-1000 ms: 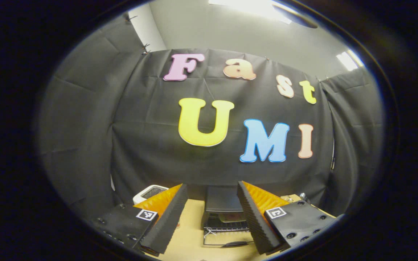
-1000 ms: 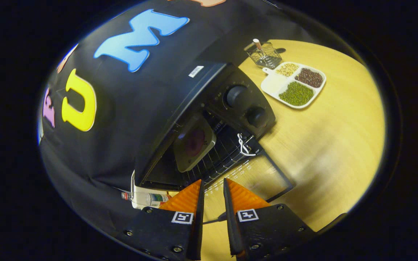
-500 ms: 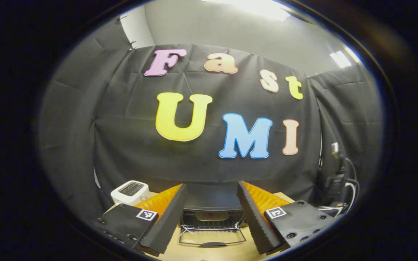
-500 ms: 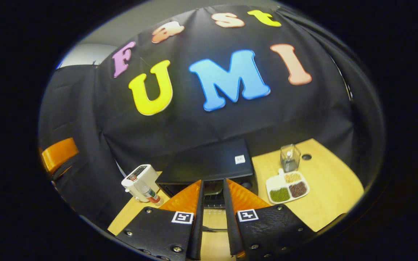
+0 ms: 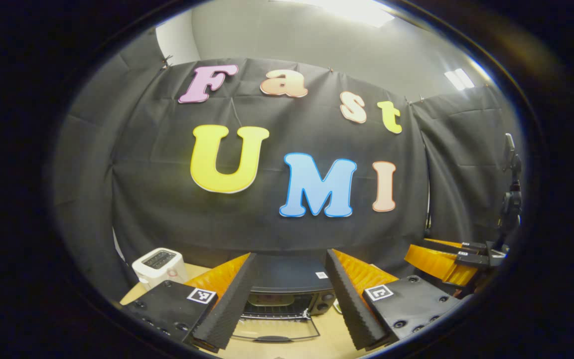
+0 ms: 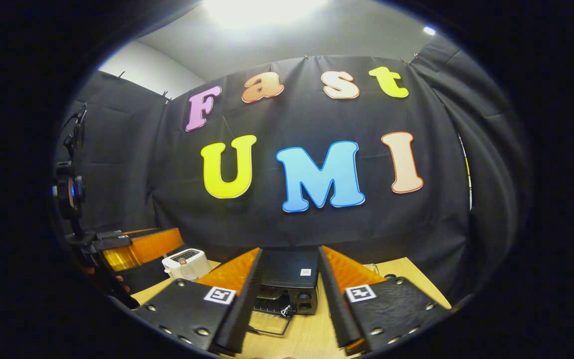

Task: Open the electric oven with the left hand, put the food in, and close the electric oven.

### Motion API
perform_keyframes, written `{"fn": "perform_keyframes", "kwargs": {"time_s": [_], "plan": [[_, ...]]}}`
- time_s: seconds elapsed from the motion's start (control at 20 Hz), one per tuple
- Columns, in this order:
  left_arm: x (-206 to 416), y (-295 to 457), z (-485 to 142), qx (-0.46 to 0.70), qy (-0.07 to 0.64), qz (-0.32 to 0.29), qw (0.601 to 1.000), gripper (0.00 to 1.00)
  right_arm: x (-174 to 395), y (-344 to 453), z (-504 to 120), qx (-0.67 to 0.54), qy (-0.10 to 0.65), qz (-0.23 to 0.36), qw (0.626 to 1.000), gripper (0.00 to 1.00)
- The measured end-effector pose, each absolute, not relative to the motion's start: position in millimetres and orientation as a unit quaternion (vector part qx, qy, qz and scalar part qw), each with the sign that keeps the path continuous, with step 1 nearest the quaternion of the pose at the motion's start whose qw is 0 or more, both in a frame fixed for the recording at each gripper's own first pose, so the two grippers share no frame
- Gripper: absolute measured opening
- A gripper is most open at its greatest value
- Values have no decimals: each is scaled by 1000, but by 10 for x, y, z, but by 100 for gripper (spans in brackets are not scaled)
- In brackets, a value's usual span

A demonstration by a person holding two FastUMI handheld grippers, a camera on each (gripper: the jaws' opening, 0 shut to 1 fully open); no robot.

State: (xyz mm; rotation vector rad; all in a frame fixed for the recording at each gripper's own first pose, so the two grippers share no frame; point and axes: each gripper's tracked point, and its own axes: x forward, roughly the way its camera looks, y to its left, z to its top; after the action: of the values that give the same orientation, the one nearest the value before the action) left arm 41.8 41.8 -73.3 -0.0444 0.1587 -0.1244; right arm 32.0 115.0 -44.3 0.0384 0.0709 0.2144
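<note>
Both tongs (image 5: 287, 304) (image 6: 287, 299) spread; oven (image 5: 287, 294) label unreadable

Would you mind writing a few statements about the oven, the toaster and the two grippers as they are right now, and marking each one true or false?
1. The electric oven has its door folded down open. True.
2. The left gripper is clamped on the door's handle. False: its fingers stand apart, back from the oven and touching nothing.
3. A white toaster sits on the table to the left of the oven. True.
4. The right gripper holds the food. False: its fingers are spread with nothing between them.
5. The oven's rack is bare. False: a light tray rests inside.
</note>
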Motion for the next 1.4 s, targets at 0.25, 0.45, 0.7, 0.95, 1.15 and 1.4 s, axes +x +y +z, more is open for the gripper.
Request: {"fn": "perform_keyframes", "kwargs": {"time_s": [0.25, 0.45, 0.7, 0.95, 1.15, 1.4], "plan": [[439, 336, -1477, -34, 172, -59, 983, 96, 328, 1014, -370, 41, 22, 96, 994, 84], [380, 327, -2243, -48, 272, -56, 959, 94, 289, 819, -400, 40, 26, 81, 996, 85], [371, 401, -3020, -44, 354, -41, 933, 95, 338, 588, -510, 52, 35, 50, 997, 85], [278, 474, -3680, -49, 434, -31, 899, 95, 328, 402, -654, 58, 56, 25, 996, 85], [144, 598, -4168, -31, 509, -18, 860, 95, 284, 218, -801, 57, 74, 2, 996, 86], [28, 717, -4594, -2, 570, -2, 821, 95, 271, 39, -909, 60, 92, -19, 994, 86]]}}
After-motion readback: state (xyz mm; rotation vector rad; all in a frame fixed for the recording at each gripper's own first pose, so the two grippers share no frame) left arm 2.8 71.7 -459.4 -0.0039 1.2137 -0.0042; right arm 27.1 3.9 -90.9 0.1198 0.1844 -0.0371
